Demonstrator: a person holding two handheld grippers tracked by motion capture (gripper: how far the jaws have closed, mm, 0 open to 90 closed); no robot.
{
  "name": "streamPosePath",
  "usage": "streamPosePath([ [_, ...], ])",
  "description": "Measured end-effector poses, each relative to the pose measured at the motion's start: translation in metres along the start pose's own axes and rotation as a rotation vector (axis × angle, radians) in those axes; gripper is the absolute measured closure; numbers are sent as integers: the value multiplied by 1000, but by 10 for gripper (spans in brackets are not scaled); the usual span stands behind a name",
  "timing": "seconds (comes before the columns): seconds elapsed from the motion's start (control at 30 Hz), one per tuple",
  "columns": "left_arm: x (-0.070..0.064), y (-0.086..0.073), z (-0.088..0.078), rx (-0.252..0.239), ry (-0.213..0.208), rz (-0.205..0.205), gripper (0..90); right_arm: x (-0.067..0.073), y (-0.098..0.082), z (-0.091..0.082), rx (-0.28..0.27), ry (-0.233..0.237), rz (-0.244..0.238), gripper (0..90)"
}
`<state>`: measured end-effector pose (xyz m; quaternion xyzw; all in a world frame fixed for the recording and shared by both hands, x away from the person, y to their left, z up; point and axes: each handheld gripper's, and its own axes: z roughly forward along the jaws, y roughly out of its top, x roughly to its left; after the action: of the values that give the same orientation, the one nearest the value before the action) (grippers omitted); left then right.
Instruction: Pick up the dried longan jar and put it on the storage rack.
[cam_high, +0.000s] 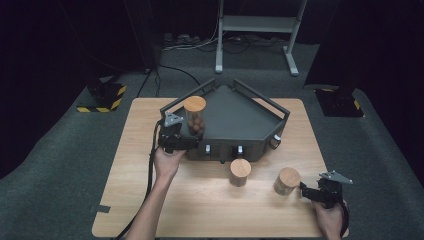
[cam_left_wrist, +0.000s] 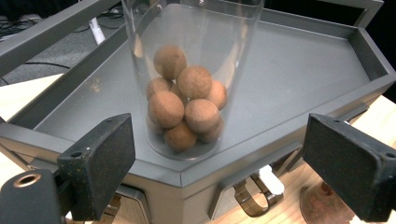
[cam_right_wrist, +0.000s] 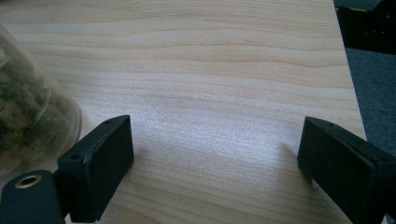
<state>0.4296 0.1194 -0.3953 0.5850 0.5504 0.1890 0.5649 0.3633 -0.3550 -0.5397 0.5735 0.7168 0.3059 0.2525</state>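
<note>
Item one: a clear jar (cam_high: 194, 118) with a round wooden lid, upright on the floor of the dark grey tray (cam_high: 235, 120), in the tray's corner at about 8 o'clock from the tray's centre, close to the front wall. It held a heap of round brown balls (cam_left_wrist: 184, 105), piled in the lower part of the jar.

Item two: the left gripper (cam_high: 172, 136), held in the person's left hand (cam_high: 166, 162), sat just outside the tray's front left corner, at 7 o'clock from the jar. In the left gripper view its two black jaws stood apart, one on either side of the jar's base and nearer the camera than the jar; neither pad touched the glass. Nothing was gripped.

Item three: the right gripper (cam_high: 303, 189), in the right hand (cam_high: 330, 220), lay low near the table's corner at 5 o'clock. Its jaws were spread wide over bare wood, with nothing between them.

Item four: a second lidded jar (cam_high: 287, 181), standing on the wooden table (cam_high: 200, 210) just beside the right gripper, at its 9 o'clock. In the right gripper view its glass wall appeared at the left edge, with pale, rough contents inside.

Item five: a third lidded jar (cam_high: 240, 172), on the table just in front of the tray's front wall, at 9 o'clock from the second jar and a little apart from it.

Item six: small pale latches (cam_high: 239, 149) on the tray's front wall.
</note>
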Motion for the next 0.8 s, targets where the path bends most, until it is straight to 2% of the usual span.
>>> streamPosePath([
  [0.8,11,-24,-22,14,-7,-28,94,0,0,0,0,0,0,103],
])
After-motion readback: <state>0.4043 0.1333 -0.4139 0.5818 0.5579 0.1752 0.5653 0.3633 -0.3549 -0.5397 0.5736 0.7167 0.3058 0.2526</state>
